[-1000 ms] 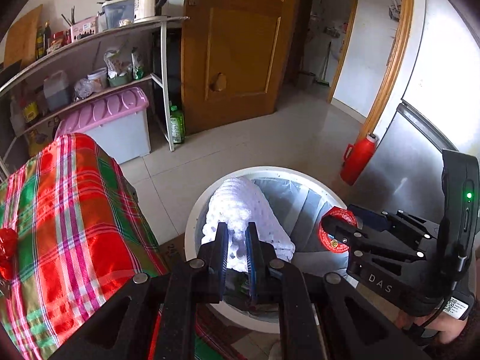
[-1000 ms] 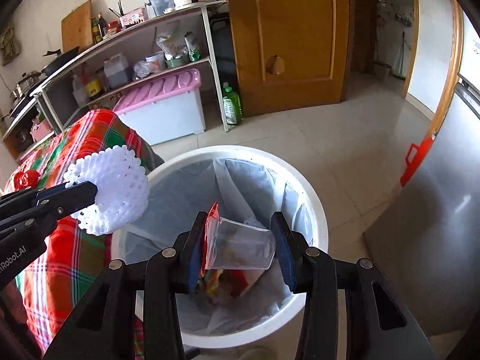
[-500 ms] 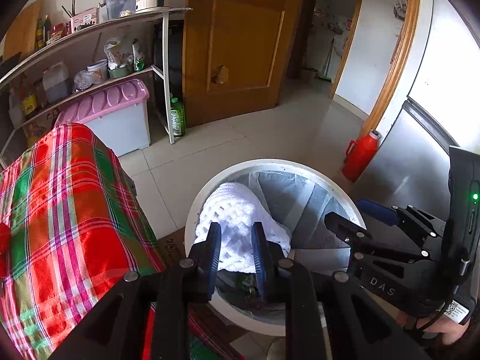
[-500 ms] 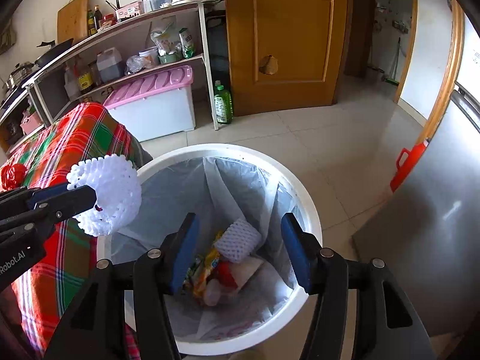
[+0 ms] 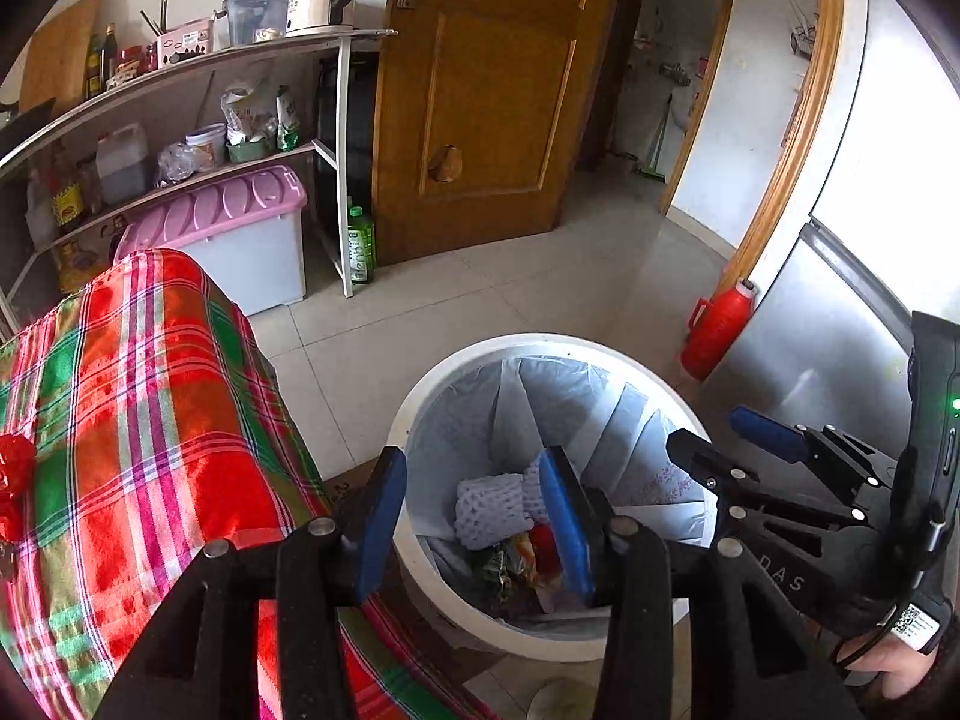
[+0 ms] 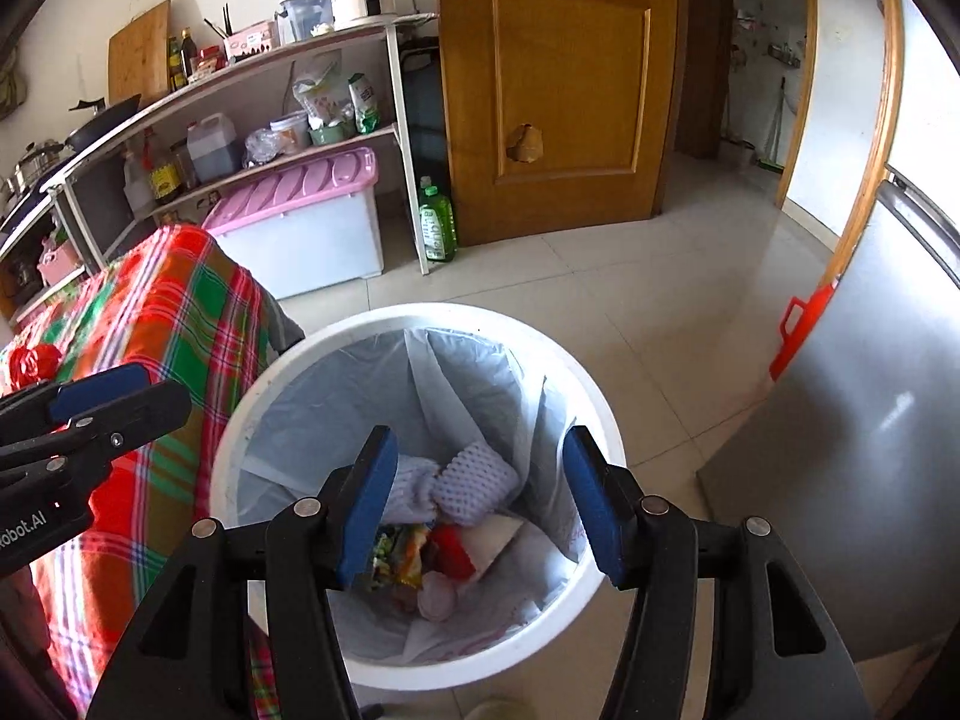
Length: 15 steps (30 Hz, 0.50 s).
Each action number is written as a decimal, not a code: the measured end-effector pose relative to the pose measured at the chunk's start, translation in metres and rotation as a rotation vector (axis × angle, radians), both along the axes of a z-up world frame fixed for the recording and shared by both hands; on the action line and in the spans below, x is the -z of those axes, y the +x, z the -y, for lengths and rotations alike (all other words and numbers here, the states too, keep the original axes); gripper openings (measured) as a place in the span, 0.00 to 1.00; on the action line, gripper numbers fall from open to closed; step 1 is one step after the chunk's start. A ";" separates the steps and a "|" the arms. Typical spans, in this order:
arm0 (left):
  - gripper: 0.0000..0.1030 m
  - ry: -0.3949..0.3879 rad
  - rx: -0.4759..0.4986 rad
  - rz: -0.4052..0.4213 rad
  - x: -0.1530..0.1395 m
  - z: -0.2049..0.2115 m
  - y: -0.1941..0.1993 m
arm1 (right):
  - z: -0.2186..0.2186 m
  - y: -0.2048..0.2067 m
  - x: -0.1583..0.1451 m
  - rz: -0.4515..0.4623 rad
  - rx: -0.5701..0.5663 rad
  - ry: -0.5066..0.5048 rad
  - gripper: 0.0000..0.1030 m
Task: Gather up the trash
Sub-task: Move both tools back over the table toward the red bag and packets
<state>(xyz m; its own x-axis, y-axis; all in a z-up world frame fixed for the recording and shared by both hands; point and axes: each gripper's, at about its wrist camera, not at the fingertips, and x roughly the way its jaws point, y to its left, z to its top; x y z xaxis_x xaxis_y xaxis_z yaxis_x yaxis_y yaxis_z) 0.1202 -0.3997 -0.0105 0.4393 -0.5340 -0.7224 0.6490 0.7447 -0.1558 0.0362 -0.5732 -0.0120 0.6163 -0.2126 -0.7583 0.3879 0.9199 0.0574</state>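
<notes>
Right now I have both claws poised over the white bin [image 6: 600,420], which fills the lower centre of both views, its mouth facing straight up and lined with a pale bag [image 6: 336,396]. My left claw [image 5: 474,522] has just been opening; its blue pads stand partly apart with nothing between them. My right claw [image 6: 480,498] is spread wide and also holds nothing. The trash sits at the bottom of the bin: two white foam nets [image 6: 474,480], the larger lying with its long axis running from lower left to upper right in the right wrist view, on top of colourful wrappers [image 6: 402,552] and a red scrap [image 6: 453,549]. On the left of the frame the plaid-covered surface [image 5: 150,408] comes just beside the bin's rim, and a red crumpled piece [image 5: 12,474] lies on it at the far left edge. Above the bin in the picture, bare tiled floor [image 6: 600,288] stretches to the wooden door [image 6: 558,90].
</notes>
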 end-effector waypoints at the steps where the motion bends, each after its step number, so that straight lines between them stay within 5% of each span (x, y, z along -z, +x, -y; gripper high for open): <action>1: 0.45 -0.002 -0.003 0.003 -0.002 -0.003 0.000 | -0.001 0.000 -0.003 0.003 0.000 -0.004 0.57; 15: 0.48 -0.051 -0.123 0.061 -0.030 -0.083 0.004 | -0.049 0.004 -0.034 0.087 -0.083 -0.001 0.57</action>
